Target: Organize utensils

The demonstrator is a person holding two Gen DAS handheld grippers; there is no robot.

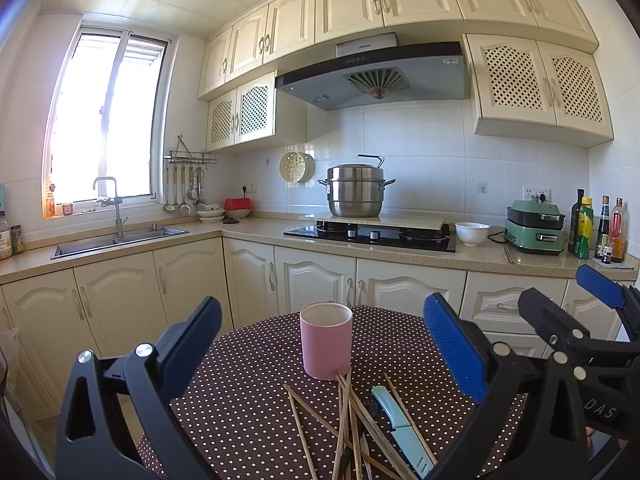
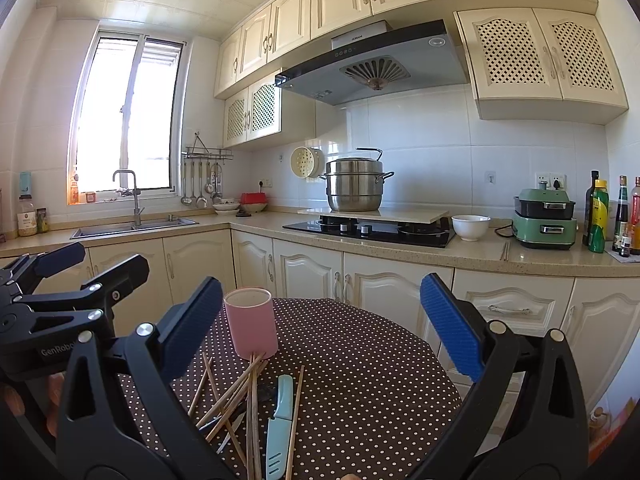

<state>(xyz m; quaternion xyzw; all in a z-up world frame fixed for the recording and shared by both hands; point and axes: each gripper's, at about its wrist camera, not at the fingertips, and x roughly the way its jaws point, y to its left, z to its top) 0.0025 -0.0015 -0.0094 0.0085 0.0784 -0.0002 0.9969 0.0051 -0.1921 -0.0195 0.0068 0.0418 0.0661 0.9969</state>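
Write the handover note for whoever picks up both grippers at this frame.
Left gripper: open, empty, raised over the table.
Right gripper: open, empty, alongside it.
Pink cup stands upright on the dotted tablecloth; nothing sticks out of it.
Chopsticks lie in a loose crossed pile just in front of the cup, a light blue knife beside them.
Done: nothing visibly sorted yet.
Left: probably all utensils go into the cup.

Daylight floods through the overexposed window (image 1: pixel 106 120); sharp focus, strong fisheye bending, dark vignetted corners.
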